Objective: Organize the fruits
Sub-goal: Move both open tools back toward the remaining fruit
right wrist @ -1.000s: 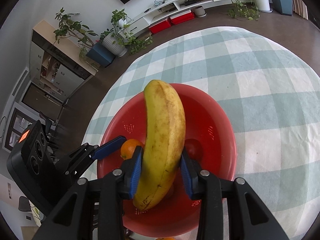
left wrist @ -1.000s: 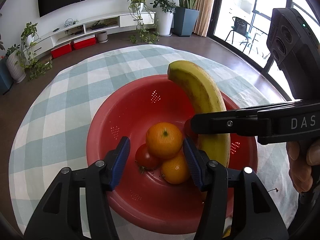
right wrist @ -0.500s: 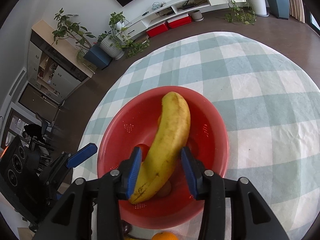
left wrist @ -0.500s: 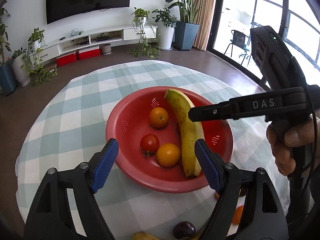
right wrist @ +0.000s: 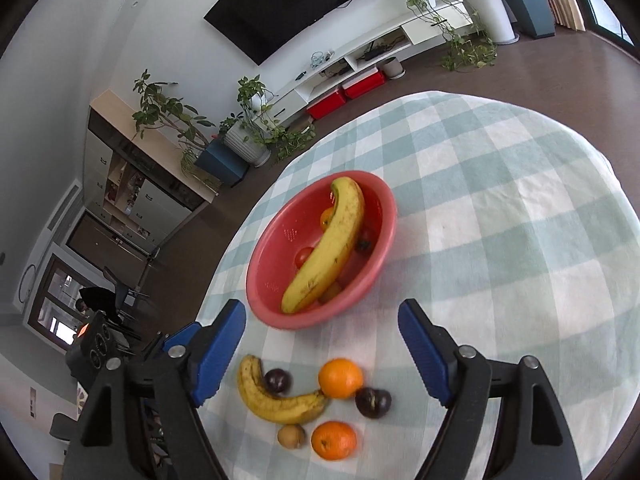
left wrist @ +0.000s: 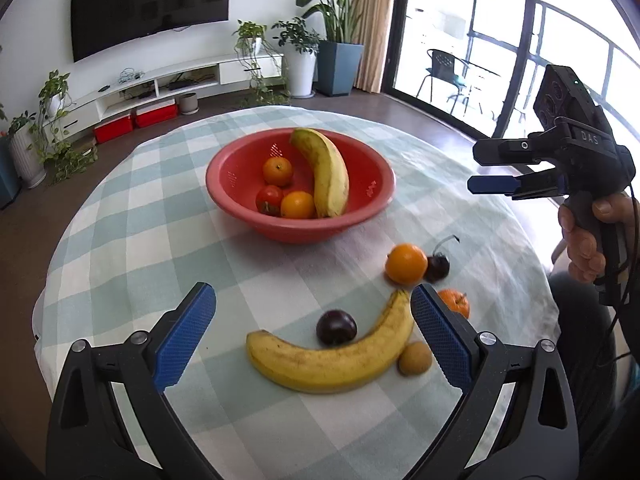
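1. Both grippers are clear of the bowl (left wrist: 372, 196) now. The left gripper (left wrist: 312, 334) has just been opening and stands wide with nothing pressed between its pads; the right gripper (right wrist: 322, 350) has just been opening too, and it is empty.

2. Where's the fruit? In the bowl: a banana (left wrist: 326, 172) leaning along the far side, two oranges and a tomato (left wrist: 269, 199) beside it. Loose on the tabletop (left wrist: 160, 216), near the grippers: a second banana (left wrist: 332, 360), two oranges, two dark plums and a small brownish fruit (left wrist: 415, 358).

3. The step in hand looks like picking the next loose piece. The loose banana lies right under the left gripper, so that's the natural target.

4. Do it well: come down over the banana's thick middle, pads across its width, not along its curve.

5. Watch the crowd. A plum (left wrist: 336, 327) sits touching the banana's inner curve and the brownish fruit sits just beside its tip; a careless pad would roll them off across the cloth.

6. Close gently, since ripe banana bruises.

7. The right gripper could take the orange (right wrist: 341, 378) nearest the bowl, which touches the second plum (right wrist: 373, 402), so approach from the free side.

8. Keep the two grippers apart on the way in; the bowl is filling up.
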`<state>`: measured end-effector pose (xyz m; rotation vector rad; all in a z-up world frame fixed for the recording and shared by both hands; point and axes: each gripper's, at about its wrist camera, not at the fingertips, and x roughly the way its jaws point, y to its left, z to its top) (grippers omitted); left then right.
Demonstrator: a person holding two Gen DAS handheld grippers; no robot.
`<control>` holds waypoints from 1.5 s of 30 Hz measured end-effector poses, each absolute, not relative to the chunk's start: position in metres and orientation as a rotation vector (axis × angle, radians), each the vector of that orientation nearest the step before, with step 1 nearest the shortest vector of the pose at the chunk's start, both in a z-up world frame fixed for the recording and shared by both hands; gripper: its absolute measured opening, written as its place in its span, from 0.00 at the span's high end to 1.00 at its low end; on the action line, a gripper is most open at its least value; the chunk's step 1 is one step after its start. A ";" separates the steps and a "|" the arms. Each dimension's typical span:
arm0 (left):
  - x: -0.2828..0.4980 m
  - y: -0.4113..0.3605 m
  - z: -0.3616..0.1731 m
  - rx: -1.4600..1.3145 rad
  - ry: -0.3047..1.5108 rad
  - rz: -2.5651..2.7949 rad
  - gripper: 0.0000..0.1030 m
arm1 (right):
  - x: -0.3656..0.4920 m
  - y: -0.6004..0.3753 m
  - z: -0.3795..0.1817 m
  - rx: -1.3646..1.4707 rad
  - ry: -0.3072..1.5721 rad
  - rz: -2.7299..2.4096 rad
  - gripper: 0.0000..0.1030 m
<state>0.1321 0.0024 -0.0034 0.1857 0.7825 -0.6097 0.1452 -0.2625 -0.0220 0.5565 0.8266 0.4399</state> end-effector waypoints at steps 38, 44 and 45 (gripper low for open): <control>0.147 -0.047 -0.059 0.713 1.168 -1.092 0.20 | 0.084 -0.254 -0.096 0.666 0.909 0.509 0.17; 0.146 -0.042 -0.062 0.728 1.174 -1.011 0.22 | 0.084 -0.253 -0.096 0.657 0.908 0.508 0.17; 0.149 -0.043 -0.061 0.712 1.179 -1.006 0.27 | 0.084 -0.253 -0.097 0.655 0.908 0.508 0.17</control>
